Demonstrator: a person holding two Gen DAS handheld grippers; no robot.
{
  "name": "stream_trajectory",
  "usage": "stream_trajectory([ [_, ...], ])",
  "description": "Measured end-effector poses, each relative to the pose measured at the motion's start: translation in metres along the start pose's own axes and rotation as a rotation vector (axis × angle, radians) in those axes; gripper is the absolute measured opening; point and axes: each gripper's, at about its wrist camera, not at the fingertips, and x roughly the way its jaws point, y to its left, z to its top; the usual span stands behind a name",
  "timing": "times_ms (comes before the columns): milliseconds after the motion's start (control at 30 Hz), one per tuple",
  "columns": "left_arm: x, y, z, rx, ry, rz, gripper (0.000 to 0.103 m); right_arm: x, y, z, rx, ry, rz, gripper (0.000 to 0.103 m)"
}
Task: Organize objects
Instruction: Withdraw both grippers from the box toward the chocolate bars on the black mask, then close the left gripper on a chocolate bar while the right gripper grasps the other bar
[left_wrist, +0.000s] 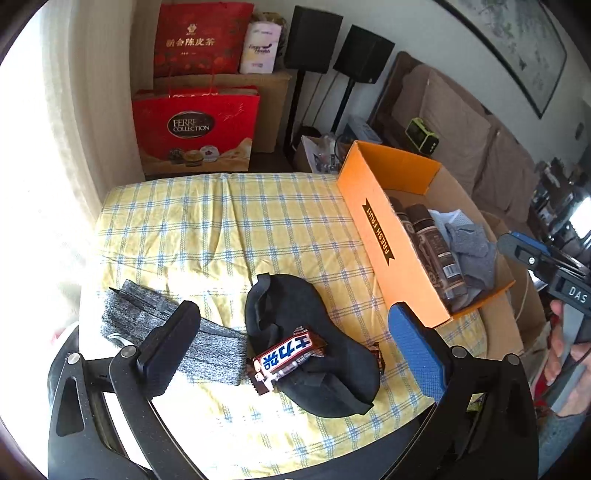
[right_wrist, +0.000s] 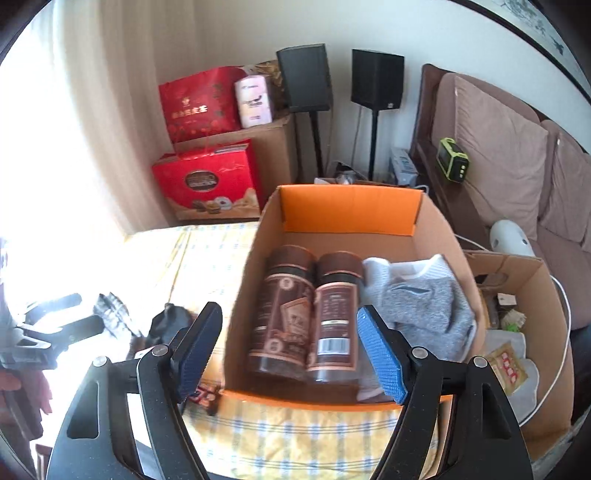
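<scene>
A Snickers bar (left_wrist: 286, 356) lies on a black sock (left_wrist: 314, 343) on the checked tablecloth (left_wrist: 207, 236). A folded grey sock (left_wrist: 177, 332) lies to its left. My left gripper (left_wrist: 295, 343) is open and empty, its fingers either side of the bar and above it. The orange box (left_wrist: 391, 240) holds two brown bottles (right_wrist: 291, 314) lying side by side and a grey sock (right_wrist: 421, 302). My right gripper (right_wrist: 291, 350) is open and empty above the box's near wall (right_wrist: 332, 400). Another candy bar (right_wrist: 205, 397) lies by that wall.
Red gift bags (left_wrist: 195, 129) and a brown carton stand beyond the table. Two black speakers (right_wrist: 303, 77) on stands are behind. A sofa (right_wrist: 509, 158) runs along the right. An open cardboard box (right_wrist: 517, 295) with clutter sits right of the orange box.
</scene>
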Motion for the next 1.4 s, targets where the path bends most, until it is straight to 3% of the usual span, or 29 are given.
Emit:
stream_trajectory([
  [267, 0.008, 0.032, -0.037, -0.012, 0.020, 0.004, 0.102, 0.003, 0.055, -0.017, -0.057, 0.023, 0.119, 0.077],
  [500, 0.015, 0.041, -0.057, 0.011, 0.011, -0.003, 0.102, 0.009, 0.085, -0.037, -0.090, 0.035, 0.164, 0.077],
  [733, 0.022, 0.037, -0.065, 0.056, -0.002, 0.011, 0.099, 0.016, 0.092, -0.060, -0.067, 0.046, 0.186, 0.077],
  [1033, 0.041, 0.021, -0.066, 0.159, -0.026, -0.045, 0.099, 0.014, 0.075, -0.084, 0.006, 0.061, 0.204, 0.073],
  [1200, 0.059, 0.010, -0.061, 0.222, 0.032, -0.080, 0.089, 0.009, 0.065, -0.094, 0.011, 0.063, 0.177, 0.073],
  [1267, 0.065, 0.006, -0.061, 0.248, 0.049, -0.079, 0.080, 0.008, 0.062, -0.100, 0.010, 0.063, 0.170, 0.070],
  [1400, 0.075, 0.002, -0.060, 0.279, 0.076, -0.090, 0.065, 0.014, 0.058, -0.111, -0.002, 0.078, 0.166, 0.054],
])
